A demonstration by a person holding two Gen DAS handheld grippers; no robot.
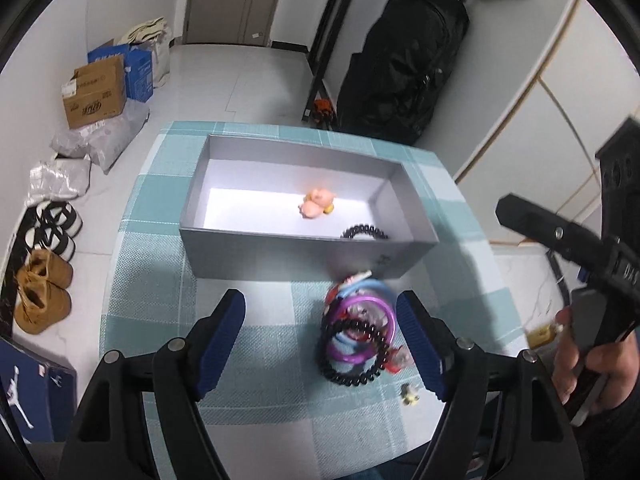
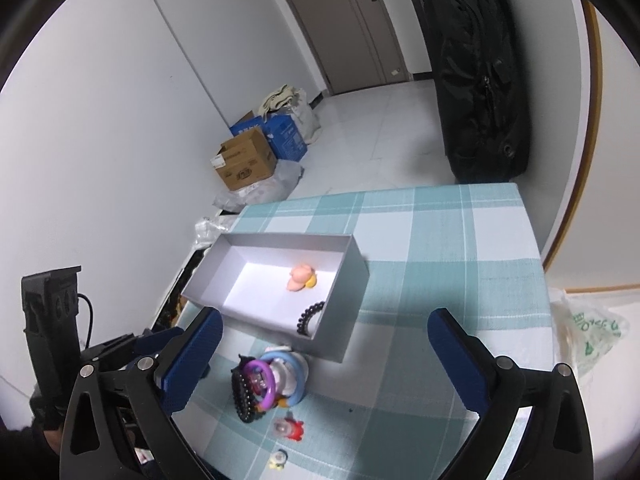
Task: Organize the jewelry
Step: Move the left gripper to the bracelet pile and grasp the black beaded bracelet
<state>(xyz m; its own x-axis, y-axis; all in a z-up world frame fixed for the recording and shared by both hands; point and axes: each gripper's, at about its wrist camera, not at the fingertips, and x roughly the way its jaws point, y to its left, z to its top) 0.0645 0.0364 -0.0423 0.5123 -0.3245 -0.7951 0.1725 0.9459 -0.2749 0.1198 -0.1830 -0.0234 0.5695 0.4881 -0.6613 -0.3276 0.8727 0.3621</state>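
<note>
A grey open box stands on the checked tablecloth. It holds a pink figure and a black bead bracelet. In front of the box lies a pile of jewelry: purple and blue bangles, a black bead bracelet and small charms. A red charm and a small yellow charm lie beside it. My left gripper is open and empty, with the pile next to its right finger. My right gripper is open and empty above the pile and box corner.
The table has edges at the far and right sides. On the floor are cardboard boxes, plastic bags, shoes and a large black bag. A plastic bag lies at the right.
</note>
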